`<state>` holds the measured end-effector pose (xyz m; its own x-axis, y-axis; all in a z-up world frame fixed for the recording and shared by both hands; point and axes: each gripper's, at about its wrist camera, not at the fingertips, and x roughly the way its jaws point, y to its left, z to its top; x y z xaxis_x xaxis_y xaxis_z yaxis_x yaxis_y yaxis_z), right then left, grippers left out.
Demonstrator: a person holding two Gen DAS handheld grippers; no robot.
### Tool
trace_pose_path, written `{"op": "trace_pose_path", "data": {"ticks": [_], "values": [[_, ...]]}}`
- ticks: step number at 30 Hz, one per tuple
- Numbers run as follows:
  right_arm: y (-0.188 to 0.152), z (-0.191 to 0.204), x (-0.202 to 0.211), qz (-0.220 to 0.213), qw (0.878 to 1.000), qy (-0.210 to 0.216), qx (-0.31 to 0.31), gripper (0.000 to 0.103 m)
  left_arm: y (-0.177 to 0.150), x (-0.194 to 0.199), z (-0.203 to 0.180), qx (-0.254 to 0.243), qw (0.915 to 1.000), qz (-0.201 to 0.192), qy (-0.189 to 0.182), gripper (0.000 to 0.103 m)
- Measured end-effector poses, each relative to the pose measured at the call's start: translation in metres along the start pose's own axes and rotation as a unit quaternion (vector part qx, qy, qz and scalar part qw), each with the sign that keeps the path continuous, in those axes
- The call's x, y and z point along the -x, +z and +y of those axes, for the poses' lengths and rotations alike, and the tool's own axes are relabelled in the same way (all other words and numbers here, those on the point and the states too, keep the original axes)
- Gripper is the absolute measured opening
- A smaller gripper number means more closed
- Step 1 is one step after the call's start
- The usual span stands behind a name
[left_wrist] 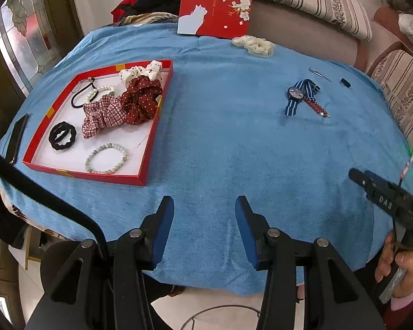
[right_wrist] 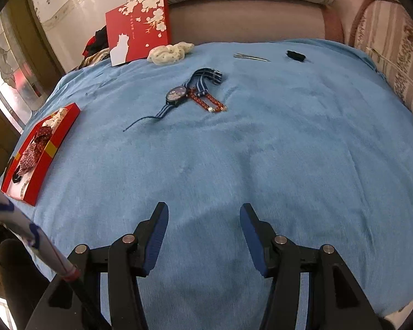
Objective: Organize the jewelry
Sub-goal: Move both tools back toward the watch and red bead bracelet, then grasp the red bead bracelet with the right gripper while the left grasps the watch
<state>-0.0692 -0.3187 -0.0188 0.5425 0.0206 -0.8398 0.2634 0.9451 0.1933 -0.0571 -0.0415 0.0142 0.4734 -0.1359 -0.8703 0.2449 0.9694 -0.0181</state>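
Hovering over the near edge of the blue cloth (right_wrist: 261, 143), the right gripper (right_wrist: 203, 233) is being held with its jaws spread and nothing between them; the left gripper (left_wrist: 205, 228) is likewise being carried empty, jaws parted, over the near part of the same cloth.

To the left, the red tray (left_wrist: 148, 148) is already being filled: a pale bead bracelet (left_wrist: 106, 158), a black hair tie (left_wrist: 62, 137) and several scrunchies are lying inside it.

Further off and to the right, well apart from the tray, the watch (right_wrist: 176, 95) with its blue striped strap is being left loose on the cloth, with a red beaded bracelet (right_wrist: 209, 101) touching or overlapping it. The watch is probably best taken at the strap just beside the case, since the case is likely to be hard and slippery while the fabric strap is being judged soft and floppy. The red bracelet is being judged light and limp, so one side of the loop could be pinched.

Furthest away, a thin metal hair clip (right_wrist: 252, 57), a small black item (right_wrist: 296, 55) and a cream scrunchie (right_wrist: 170, 51) are lying near the upright red lid (right_wrist: 140, 30). The flat clip is likely to be hard to lift off the soft cloth.
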Motion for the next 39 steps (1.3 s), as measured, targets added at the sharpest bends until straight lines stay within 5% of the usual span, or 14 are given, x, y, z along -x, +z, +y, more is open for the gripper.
{"op": "trace_pose_path", "data": {"ticks": [17,19,20,22,29,35,39], "values": [[0.105,0.009,-0.097,0.01,0.996,-0.053,0.078,0.057,0.015,-0.043,-0.003,0.003,0.9994,0.028,-0.019,0.045],[0.113,0.009,-0.111,0.02,0.995,-0.051,0.081,0.04,0.02,-0.045,-0.005,0.001,0.9994,0.027,-0.023,0.045],[0.114,0.008,-0.115,0.026,0.995,-0.048,0.078,0.02,0.025,-0.047,-0.006,-0.001,0.9993,0.027,-0.026,0.045],[0.115,0.0,-0.114,0.028,0.997,-0.032,0.059,0.01,0.034,-0.051,-0.008,0.0,0.9988,0.028,-0.039,0.045],[0.078,-0.041,-0.076,0.041,0.999,-0.004,-0.02,0.01,0.079,-0.077,-0.032,-0.006,0.9969,0.021,-0.075,0.045],[0.051,-0.066,-0.054,0.012,0.999,-0.004,-0.042,0.012,0.132,-0.116,-0.078,-0.037,0.9949,0.018,-0.092,0.048],[0.05,-0.078,-0.054,-0.012,0.997,0.026,-0.069,0.03,0.162,-0.148,-0.116,-0.06,0.9922,0.023,-0.107,0.048]]}}
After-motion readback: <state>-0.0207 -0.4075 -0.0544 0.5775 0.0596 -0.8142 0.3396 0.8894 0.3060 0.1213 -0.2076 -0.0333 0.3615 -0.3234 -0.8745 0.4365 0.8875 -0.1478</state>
